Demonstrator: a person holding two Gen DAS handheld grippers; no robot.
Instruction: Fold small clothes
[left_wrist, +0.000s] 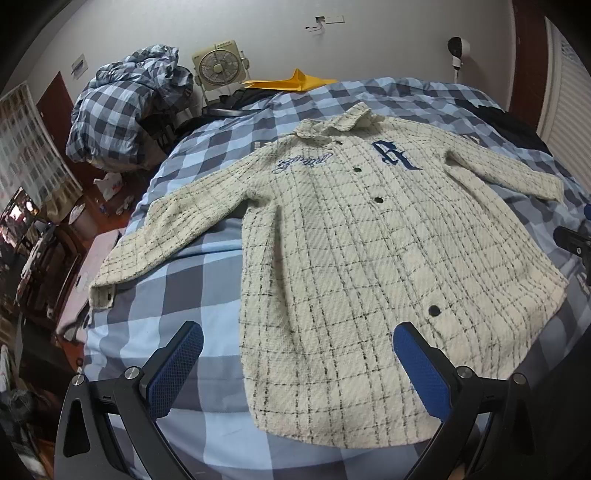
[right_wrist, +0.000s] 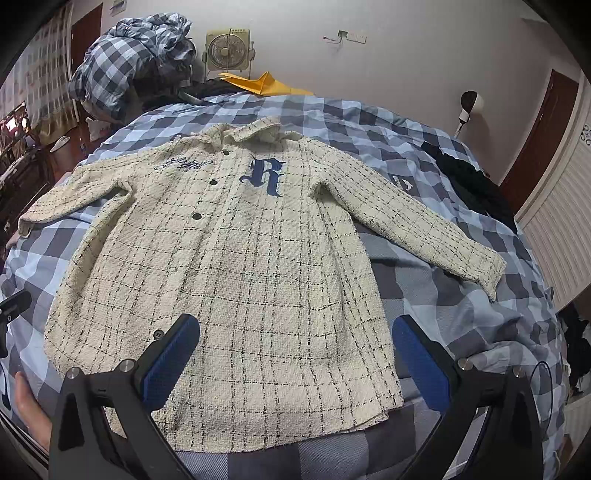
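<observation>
A cream checked jacket (left_wrist: 343, 266) (right_wrist: 236, 273) with black snaps and a blue letter R on the chest lies flat, front up, on the bed, both sleeves spread out to the sides. My left gripper (left_wrist: 297, 365) hovers open above the jacket's lower left hem, nothing between its blue pads. Over the lower right hem my right gripper (right_wrist: 295, 360) also stands open and holds nothing. The right gripper's black edge (left_wrist: 572, 240) shows at the right of the left wrist view; the left gripper's edge (right_wrist: 14, 301) shows at the left of the right wrist view.
The bed (left_wrist: 192, 280) has a blue and grey checked cover. A bundled checked duvet (left_wrist: 125, 110), a small fan (left_wrist: 218, 68) and a yellow envelope (left_wrist: 291, 83) sit at the far end. Dark clothing (right_wrist: 469, 184) lies at the right. A hand (right_wrist: 29, 410) shows lower left.
</observation>
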